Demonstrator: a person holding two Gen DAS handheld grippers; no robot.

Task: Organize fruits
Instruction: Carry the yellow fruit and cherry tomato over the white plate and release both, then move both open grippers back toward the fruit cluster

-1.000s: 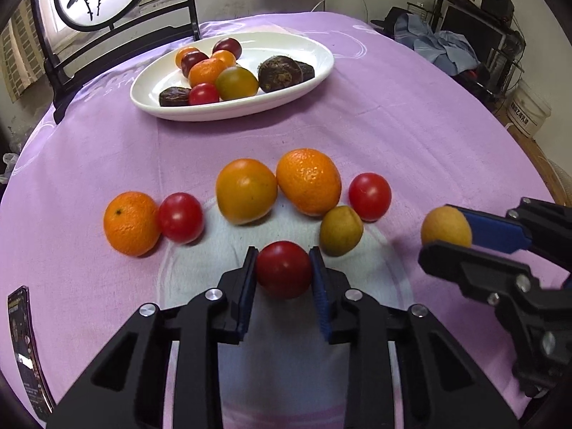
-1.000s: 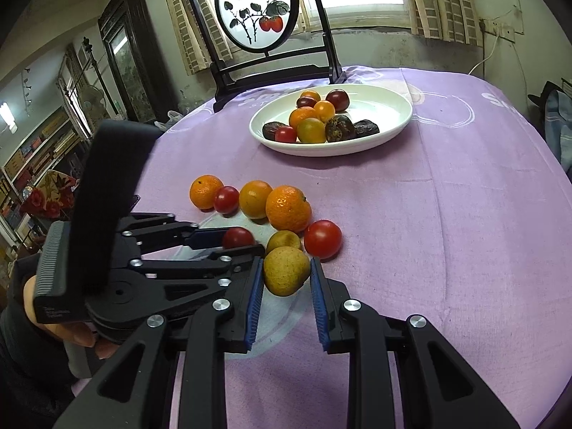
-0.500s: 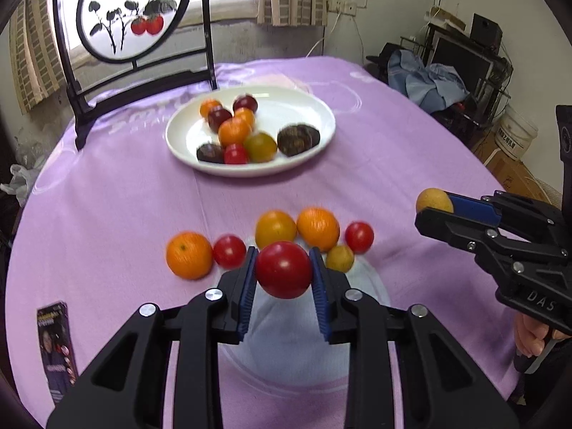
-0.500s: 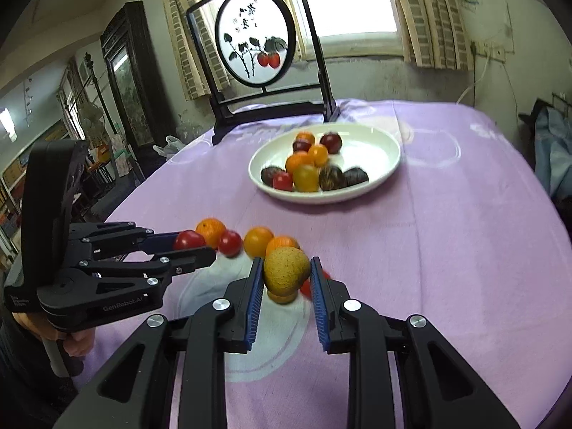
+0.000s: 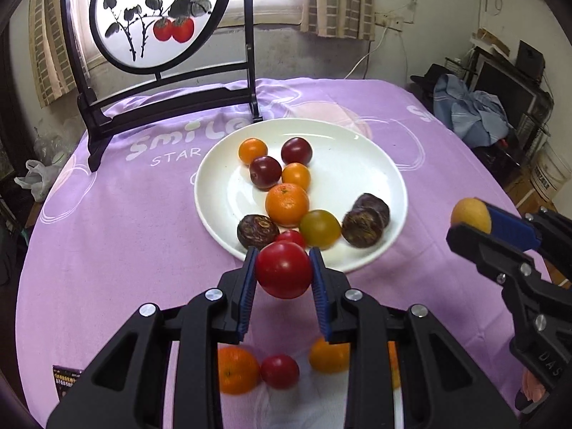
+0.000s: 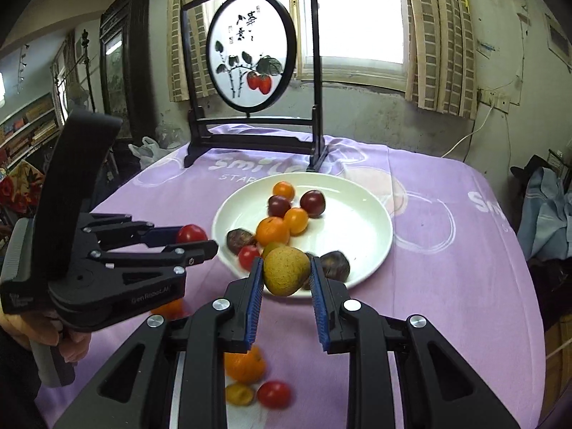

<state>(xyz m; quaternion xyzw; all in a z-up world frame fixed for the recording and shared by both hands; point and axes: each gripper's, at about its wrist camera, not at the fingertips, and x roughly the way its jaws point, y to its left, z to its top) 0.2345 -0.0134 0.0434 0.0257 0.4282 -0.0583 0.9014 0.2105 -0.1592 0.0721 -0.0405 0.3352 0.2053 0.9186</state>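
My left gripper (image 5: 284,271) is shut on a red tomato (image 5: 284,269) and holds it in the air just short of the near rim of the white plate (image 5: 361,175). My right gripper (image 6: 286,273) is shut on a yellow-brown pear (image 6: 286,270), also lifted before the plate (image 6: 361,228). The plate holds several small fruits: oranges, dark plums, a red tomato and dark round fruits. In the left wrist view the right gripper (image 5: 475,223) shows at the right with the pear (image 5: 470,214). In the right wrist view the left gripper (image 6: 193,241) shows at the left with the tomato (image 6: 191,233).
Several loose fruits lie on the purple tablecloth (image 5: 125,221) below the grippers: an orange (image 5: 236,370), a tomato (image 5: 280,371) and another orange (image 5: 329,355). A black-framed painted screen (image 5: 157,18) stands behind the plate. A small dark card (image 5: 66,379) lies at the near left.
Both grippers have risen off the table and moved toward the plate, each carrying its fruit. The loose fruits on the cloth now lie beneath them, and the plate is much closer.
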